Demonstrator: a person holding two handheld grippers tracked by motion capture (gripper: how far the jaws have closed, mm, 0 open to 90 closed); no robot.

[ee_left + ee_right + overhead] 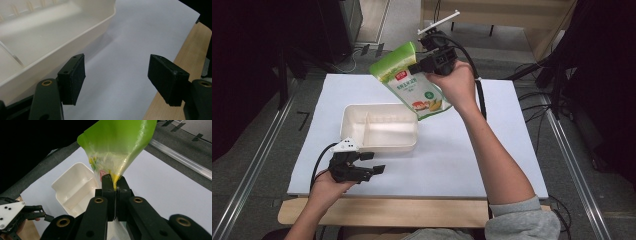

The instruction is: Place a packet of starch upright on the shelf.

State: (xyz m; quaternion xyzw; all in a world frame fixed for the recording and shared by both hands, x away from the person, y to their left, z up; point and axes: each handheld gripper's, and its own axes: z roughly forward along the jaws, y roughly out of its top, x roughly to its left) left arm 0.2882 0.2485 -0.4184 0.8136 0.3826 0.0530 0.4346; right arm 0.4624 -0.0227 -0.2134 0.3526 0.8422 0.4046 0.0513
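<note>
The green bag (414, 82) hangs in the air, tilted, pinched at its edge by the right gripper (418, 67), whose jaws are pressed together on the thin plastic; in the right gripper view the bag (117, 147) rises straight up out of those closed jaws. Below the right gripper and toward the person sits the white tray (349, 120), divided into compartments, on the white sheet (492, 150) covering the table. The left gripper (374, 162) rests low on the sheet just beside the tray's near wall (62, 45), its jaws spread wide with nothing between them, well apart from the bag.
</note>
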